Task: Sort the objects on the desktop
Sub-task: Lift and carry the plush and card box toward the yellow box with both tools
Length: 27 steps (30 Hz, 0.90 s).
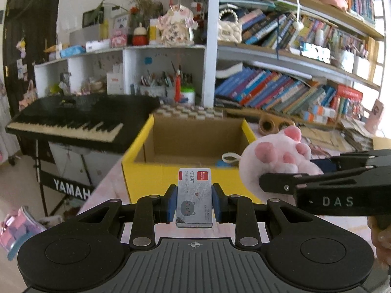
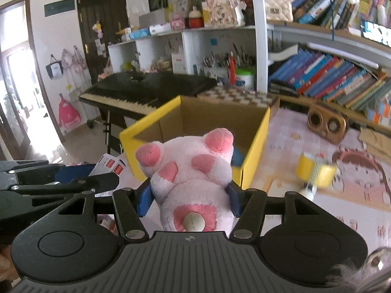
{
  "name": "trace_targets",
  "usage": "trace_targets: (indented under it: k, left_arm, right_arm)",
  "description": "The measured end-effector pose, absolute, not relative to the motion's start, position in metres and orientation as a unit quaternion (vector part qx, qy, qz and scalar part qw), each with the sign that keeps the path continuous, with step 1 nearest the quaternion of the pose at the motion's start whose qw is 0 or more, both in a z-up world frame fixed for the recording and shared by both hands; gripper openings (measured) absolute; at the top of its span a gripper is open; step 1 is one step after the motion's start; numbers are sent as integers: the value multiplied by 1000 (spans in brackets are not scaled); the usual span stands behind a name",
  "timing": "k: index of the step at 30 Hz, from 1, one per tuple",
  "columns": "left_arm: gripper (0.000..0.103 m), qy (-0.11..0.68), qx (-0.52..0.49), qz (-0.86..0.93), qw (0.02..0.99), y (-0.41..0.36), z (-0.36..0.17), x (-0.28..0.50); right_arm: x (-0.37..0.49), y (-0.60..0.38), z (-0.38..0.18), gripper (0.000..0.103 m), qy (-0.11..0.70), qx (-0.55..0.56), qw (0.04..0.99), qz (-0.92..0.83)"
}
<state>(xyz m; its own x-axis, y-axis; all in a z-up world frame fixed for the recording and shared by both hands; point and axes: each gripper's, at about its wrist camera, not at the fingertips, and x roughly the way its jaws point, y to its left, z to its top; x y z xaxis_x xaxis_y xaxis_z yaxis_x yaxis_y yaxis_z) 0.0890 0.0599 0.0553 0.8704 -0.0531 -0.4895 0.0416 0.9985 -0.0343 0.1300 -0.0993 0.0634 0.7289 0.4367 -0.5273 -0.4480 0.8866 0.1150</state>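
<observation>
My left gripper (image 1: pixel 194 202) is shut on a small staple box (image 1: pixel 194 195) with a grey cat print, held in front of the yellow cardboard box (image 1: pixel 151 180). My right gripper (image 2: pixel 188 195) is shut on a pink plush cat paw (image 2: pixel 190 171), held just before the yellow box (image 2: pixel 254 146). The paw also shows in the left wrist view (image 1: pixel 278 161), right of the staple box. The left gripper shows at the left edge of the right wrist view (image 2: pixel 73 178). A blue item and a white loop (image 1: pixel 229 158) lie inside the box.
A yellow roll-like object (image 2: pixel 315 171) lies blurred on the cartoon desk mat (image 2: pixel 342 207). A brown wooden speaker (image 2: pixel 326 124) stands behind it. A black keyboard piano (image 1: pixel 73 122) stands to the left. Bookshelves (image 1: pixel 281 90) fill the back.
</observation>
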Motion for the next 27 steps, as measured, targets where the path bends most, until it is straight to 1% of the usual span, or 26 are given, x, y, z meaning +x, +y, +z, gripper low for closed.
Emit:
trace_targets:
  k: [8,12,19,27]
  left_arm:
    - [28,216,-8,11,976,63,79,142]
    - [28,216,-2,30,976,65,82,168]
    - [28,267,21,46,962,65,59,220]
    - [28,335,61,40,940,54,25,259]
  right_arm:
    - [190,-97,84,57,254,-24,929,269]
    - [228,-96,91,57,247,-28,926,283]
    - [295,-83,86,57,268,-59,912,304]
    - [350,-55,57,57,330,-99,877,333]
